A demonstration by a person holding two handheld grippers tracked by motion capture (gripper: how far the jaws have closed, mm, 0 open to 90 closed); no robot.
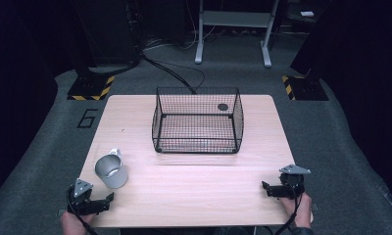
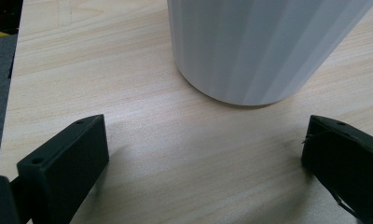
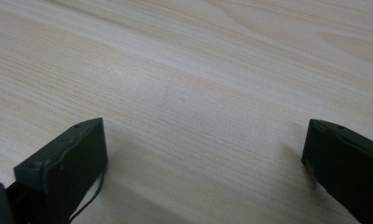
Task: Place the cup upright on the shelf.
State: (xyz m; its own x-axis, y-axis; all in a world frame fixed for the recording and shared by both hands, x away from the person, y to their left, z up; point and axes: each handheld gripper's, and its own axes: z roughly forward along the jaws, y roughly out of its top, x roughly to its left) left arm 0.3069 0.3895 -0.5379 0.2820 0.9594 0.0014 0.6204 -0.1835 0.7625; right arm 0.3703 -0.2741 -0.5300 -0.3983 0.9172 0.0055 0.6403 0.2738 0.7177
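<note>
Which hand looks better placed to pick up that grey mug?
The left. Its tongs sit open just short of the grey metal mug, which looms close ahead in the left gripper view. The right tongs rest open across the wooden table.

Silver-grey mug with white handle, pale wood-grain table, black wire-mesh basket, black grippers left and right with grey plates, yellow-black hazard stripes on grey floor.

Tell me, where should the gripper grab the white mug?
Probably by its round wall. The mug stands upright, its small handle turned to the far side, away from the left gripper. That gripper's jaws are open, with the wall straight ahead, so coming in level from the near side looks easiest.
</note>
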